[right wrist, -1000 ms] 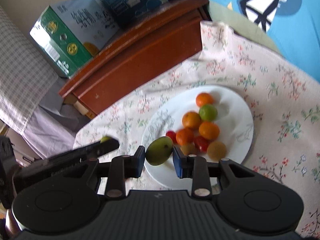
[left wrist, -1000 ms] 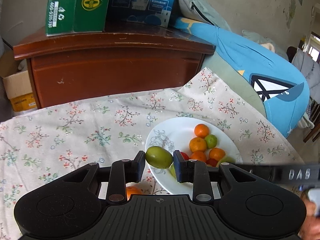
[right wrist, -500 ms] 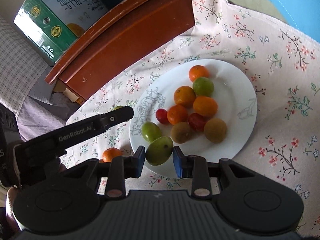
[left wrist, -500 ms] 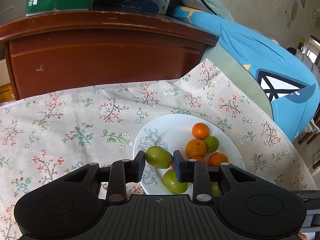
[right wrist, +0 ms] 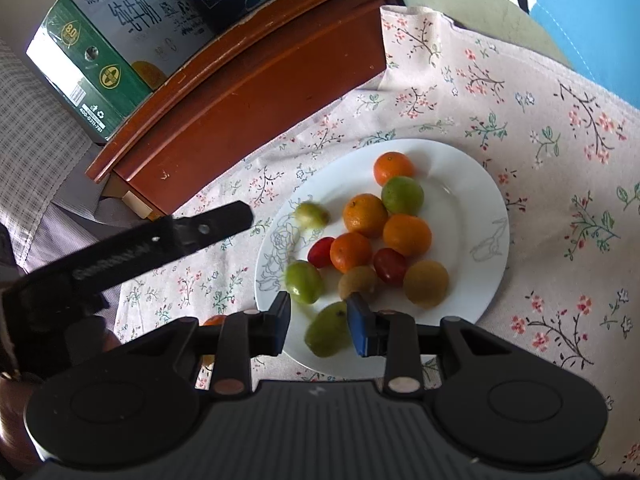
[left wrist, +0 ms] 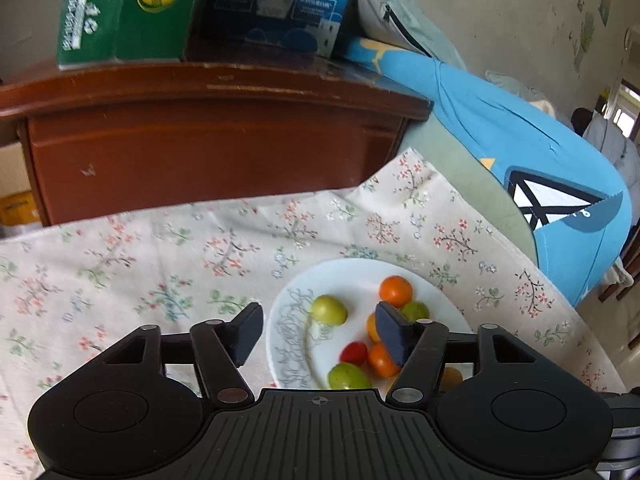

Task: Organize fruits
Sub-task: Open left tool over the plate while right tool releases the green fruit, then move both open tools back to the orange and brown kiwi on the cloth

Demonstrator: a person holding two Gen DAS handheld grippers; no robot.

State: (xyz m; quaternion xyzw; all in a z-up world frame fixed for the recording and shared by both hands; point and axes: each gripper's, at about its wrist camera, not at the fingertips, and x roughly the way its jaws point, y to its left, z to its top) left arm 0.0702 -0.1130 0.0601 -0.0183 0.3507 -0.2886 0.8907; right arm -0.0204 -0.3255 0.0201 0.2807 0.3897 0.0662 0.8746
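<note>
A white plate (left wrist: 360,276) (right wrist: 472,208) on the floral cloth holds several oranges, green fruits and two red tomatoes. My left gripper (left wrist: 319,316) hovers over the plate's near left part, its jaws opening with nothing pressed between them. A green fruit (left wrist: 329,310) (right wrist: 311,215) lies loose on the plate below it. One left finger (right wrist: 216,224) shows in the right wrist view. My right gripper (right wrist: 319,322) is above the plate's near rim. Another green fruit (right wrist: 328,330), blurred, hangs low between the pads, touching the right pad with a gap at the left one.
A brown wooden cabinet (left wrist: 200,140) (right wrist: 260,80) stands behind the cloth, with a green carton (left wrist: 120,12) and a blue box (left wrist: 280,0) on top. Blue fabric (left wrist: 520,140) lies at the right. One orange (right wrist: 214,320) sits on the cloth left of the plate.
The left jaws have spread and their green fruit now rests on the plate. The right gripper has come closer to the plate, and its fruit has slipped lower between the pads.
</note>
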